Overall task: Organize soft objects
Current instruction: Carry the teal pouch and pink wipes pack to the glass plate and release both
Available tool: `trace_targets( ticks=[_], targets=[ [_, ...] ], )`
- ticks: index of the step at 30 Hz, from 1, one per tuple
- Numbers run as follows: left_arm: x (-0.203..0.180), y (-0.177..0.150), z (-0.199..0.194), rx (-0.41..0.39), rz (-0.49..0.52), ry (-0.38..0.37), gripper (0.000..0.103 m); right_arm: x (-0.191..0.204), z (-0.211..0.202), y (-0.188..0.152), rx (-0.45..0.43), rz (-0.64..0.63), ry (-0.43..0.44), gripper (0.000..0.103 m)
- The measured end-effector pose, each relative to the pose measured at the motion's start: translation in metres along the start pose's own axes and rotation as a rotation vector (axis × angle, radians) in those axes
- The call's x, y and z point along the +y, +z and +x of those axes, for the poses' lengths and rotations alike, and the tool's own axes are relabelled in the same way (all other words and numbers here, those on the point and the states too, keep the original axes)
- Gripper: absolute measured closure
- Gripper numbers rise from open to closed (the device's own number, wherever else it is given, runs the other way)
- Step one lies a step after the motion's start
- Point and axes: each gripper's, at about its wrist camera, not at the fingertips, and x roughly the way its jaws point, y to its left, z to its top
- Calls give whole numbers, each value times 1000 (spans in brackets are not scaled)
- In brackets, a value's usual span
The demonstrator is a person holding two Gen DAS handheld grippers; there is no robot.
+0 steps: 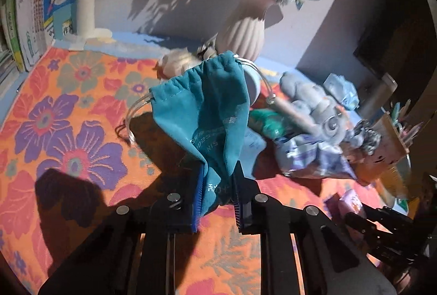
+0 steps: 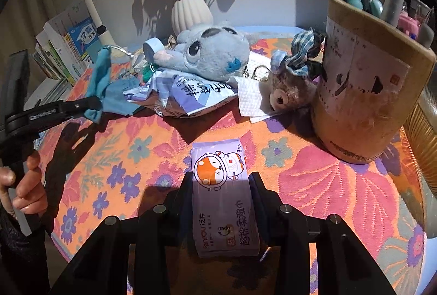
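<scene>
My left gripper [image 1: 219, 181] is shut on the lower end of a teal drawstring pouch [image 1: 207, 103], which stands up above the flowered tablecloth [image 1: 68, 131]. The right wrist view shows that same gripper [image 2: 94, 106] at the left, with the pouch [image 2: 102, 73] rising from it. My right gripper [image 2: 221, 178] is shut on a purple pack of wet wipes [image 2: 218, 166] with a cartoon astronaut, held just above the cloth. A grey-blue plush [image 2: 210, 52] lies on a crumpled snack bag [image 2: 188, 93]. Beside them is a brown plush [image 2: 286, 93] with a plaid bow.
A tall cardboard pen holder [image 2: 366, 93] stands at the right, close to the brown plush. A ribbed vase [image 2: 191, 11] with flowers is at the back, a lamp [image 2: 90, 2] and books [image 2: 68, 49] at the back left. A white tissue [image 2: 251, 98] lies between the plushes.
</scene>
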Motion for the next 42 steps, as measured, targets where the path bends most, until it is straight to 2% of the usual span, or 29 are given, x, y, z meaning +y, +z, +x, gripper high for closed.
trace_targets(
  ticks=[11, 13, 18, 21, 30, 36, 42],
  targets=[
    [-30, 5, -56, -83, 12, -159, 88, 1, -38, 0, -88, 12, 7, 64],
    [-34, 6, -59, -85, 21, -136, 88, -1, -43, -2, -96, 21, 11, 64],
    [-51, -1, -62, -75, 42, -164, 88, -6, -54, -7, -116, 33, 7, 64],
    [-74, -8, -63, -67, 75, -207, 88, -14, -62, -11, -128, 53, 0, 64],
    [-184, -27, -66, -37, 254, -384, 88, -62, -121, -26, -219, 151, -67, 64],
    [-256, -20, -68, -49, 356, -478, 88, -110, -163, -31, -309, 247, -133, 64],
    [-319, -7, -59, -42, 429, -530, 88, -160, -186, -29, -356, 364, -199, 64]
  ],
)
